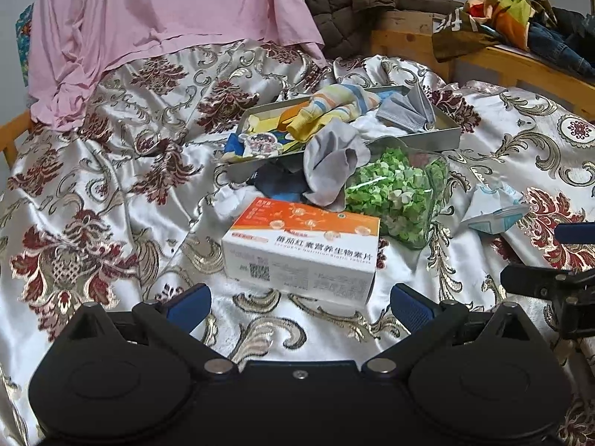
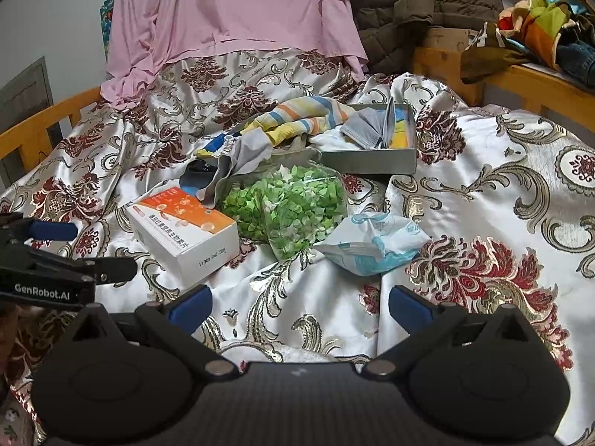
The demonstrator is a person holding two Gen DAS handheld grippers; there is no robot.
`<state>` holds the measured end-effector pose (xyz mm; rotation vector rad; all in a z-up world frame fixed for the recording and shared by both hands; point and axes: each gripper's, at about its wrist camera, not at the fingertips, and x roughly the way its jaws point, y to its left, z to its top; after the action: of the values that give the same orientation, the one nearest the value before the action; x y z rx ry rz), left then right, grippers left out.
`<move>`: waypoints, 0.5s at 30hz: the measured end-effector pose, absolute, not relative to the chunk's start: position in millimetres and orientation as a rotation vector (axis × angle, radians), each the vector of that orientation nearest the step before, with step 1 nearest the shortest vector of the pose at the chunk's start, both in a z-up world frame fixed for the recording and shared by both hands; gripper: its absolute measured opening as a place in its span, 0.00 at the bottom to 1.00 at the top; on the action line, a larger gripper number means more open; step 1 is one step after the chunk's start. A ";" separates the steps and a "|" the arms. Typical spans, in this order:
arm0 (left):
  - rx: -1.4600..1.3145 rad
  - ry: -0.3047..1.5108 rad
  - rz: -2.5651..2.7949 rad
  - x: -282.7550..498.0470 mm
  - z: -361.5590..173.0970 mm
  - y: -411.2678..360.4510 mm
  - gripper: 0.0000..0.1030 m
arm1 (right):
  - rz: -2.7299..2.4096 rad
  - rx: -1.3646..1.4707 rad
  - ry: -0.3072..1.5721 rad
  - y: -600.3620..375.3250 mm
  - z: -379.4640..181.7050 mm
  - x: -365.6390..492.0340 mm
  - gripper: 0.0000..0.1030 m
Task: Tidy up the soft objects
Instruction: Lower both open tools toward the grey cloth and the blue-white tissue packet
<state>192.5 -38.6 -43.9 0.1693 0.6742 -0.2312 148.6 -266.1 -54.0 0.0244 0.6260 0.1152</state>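
A metal tin tray (image 1: 427, 141) (image 2: 368, 161) lies on the bed. It holds a striped sock (image 1: 334, 106) (image 2: 308, 115), yellow cloth and a grey face mask (image 1: 405, 109) (image 2: 368, 126). A grey sock (image 1: 331, 160) (image 2: 241, 156) hangs over the tray's front edge. A dark blue cloth (image 1: 279, 182) lies under it. My left gripper (image 1: 301, 303) is open and empty, just short of an orange-white box (image 1: 301, 249) (image 2: 186, 234). My right gripper (image 2: 299, 306) is open and empty, near a white-blue packet (image 2: 372, 245) (image 1: 494, 212).
A clear bag of green bits (image 1: 398, 193) (image 2: 286, 208) lies between box and packet. Pink fabric (image 1: 167, 18) and a brown jacket (image 1: 357, 3) hang at the back. A wooden bed rail (image 1: 520, 63) with piled clothes is at the right. The floral bedspread (image 1: 93, 204) covers everything.
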 end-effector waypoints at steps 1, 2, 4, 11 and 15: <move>0.171 0.671 -0.236 193.9 -42.6 -39.2 0.99 | 0.115 0.024 0.624 -266.3 -53.8 148.7 1.00; 0.175 0.666 -0.241 196.1 -40.8 -39.9 0.99 | 0.113 0.026 0.621 -267.0 -53.6 149.2 1.00; 0.181 0.657 -0.244 199.7 -37.6 -41.3 0.99 | 0.108 0.029 0.615 -268.4 -53.0 150.5 1.00; 0.204 0.618 -0.247 220.4 -25.2 -48.1 0.99 | 0.073 -0.047 0.557 -267.2 -50.7 161.2 1.00; 0.198 0.608 -0.252 230.1 -22.3 -52.8 0.99 | 0.075 -0.052 0.538 -269.4 -51.1 166.3 1.00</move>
<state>230.1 -52.8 -22.3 0.1979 0.6075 -0.2521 166.3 -269.4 -51.1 -0.0519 0.5382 0.0747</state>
